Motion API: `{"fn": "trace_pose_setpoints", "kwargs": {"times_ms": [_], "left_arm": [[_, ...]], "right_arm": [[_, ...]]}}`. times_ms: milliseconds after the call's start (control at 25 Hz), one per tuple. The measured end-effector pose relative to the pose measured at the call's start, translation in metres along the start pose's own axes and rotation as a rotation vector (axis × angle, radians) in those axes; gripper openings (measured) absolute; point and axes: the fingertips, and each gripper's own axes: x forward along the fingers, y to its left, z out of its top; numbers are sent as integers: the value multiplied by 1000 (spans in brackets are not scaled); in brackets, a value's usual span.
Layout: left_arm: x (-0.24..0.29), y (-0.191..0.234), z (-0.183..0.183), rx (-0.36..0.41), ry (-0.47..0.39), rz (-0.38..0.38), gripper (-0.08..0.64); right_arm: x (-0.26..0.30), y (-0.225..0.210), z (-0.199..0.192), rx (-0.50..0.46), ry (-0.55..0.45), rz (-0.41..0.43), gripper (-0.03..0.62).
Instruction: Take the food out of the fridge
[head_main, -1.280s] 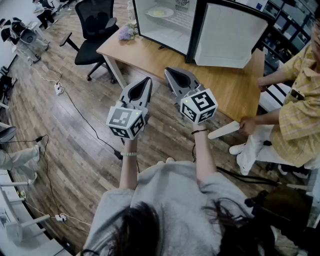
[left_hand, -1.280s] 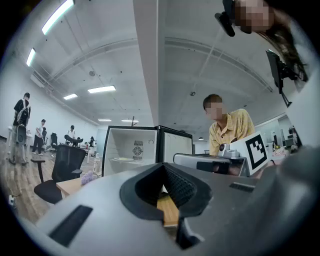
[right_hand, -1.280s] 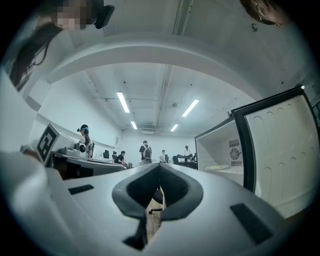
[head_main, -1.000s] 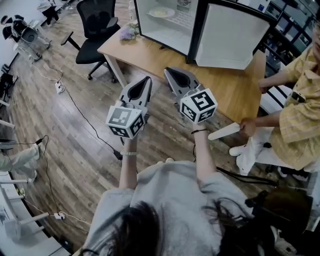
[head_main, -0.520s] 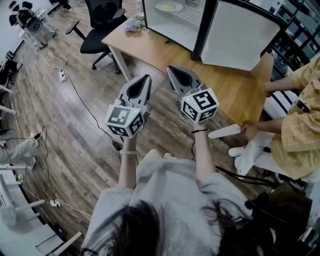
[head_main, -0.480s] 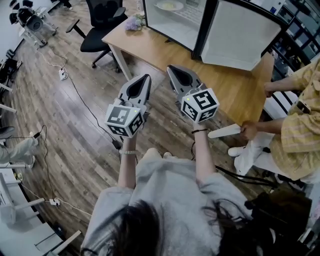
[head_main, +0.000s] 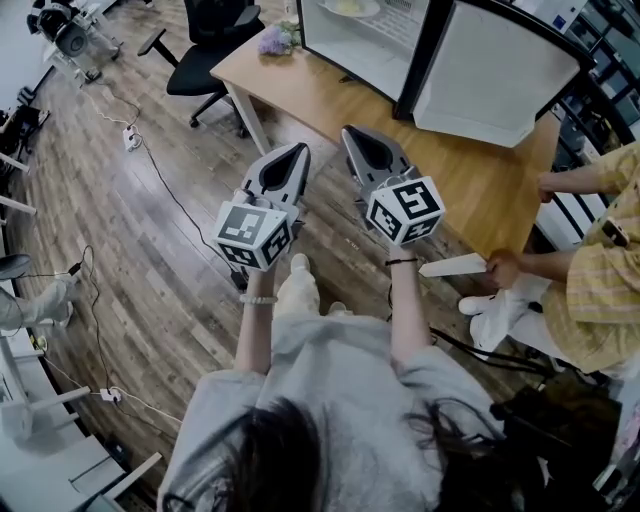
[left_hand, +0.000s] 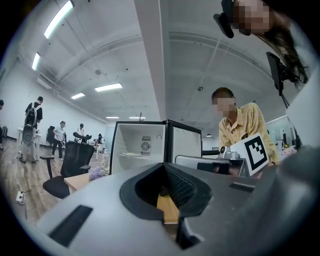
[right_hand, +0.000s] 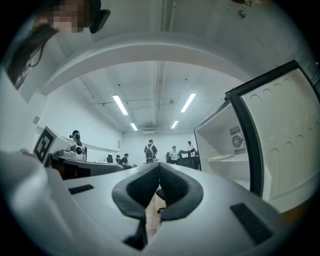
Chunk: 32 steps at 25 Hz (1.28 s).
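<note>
The white fridge (head_main: 370, 45) stands on the wooden table (head_main: 330, 95) with its door (head_main: 490, 80) swung wide open. A plate of pale food (head_main: 350, 6) lies on its upper shelf, also seen as the plate (left_hand: 131, 154) in the left gripper view and the plate (right_hand: 222, 157) in the right gripper view. My left gripper (head_main: 302, 148) and right gripper (head_main: 350, 130) are held side by side short of the table's near edge, pointing at the fridge. Both are shut with nothing between them: left gripper (left_hand: 162, 166), right gripper (right_hand: 159, 165).
A person in a yellow shirt (head_main: 590, 270) sits at the right holding a flat white object (head_main: 455, 265). A black office chair (head_main: 205, 30) and purple flowers (head_main: 272, 38) are at the table's left end. Cables (head_main: 150, 160) trail over the wooden floor. Other people stand far off.
The table and fridge have slid up and closer in the head view, and a shoe now shows under my arms. Both grippers remain shut and side by side.
</note>
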Motion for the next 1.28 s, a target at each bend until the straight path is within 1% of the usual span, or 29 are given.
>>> {"fn": "trace_pose_setpoints", "kwargs": {"times_ms": [200, 320, 560, 1000, 1280], "left_arm": [[19, 23, 6, -5, -23, -18, 8], [36, 33, 9, -1, -28, -46, 8], [58, 63, 15, -7, -31, -85, 8], [73, 124, 16, -9, -28, -111, 8], [84, 156, 25, 21, -35, -145, 8]], "right_arm": [[22, -13, 5, -20, -11, -7, 9], [35, -25, 10, -24, -28, -18, 9], [67, -38, 11, -41, -20, -49, 9], [134, -42, 1, -50, -15, -64, 9], [173, -47, 3, -60, -39, -86, 9]]}}
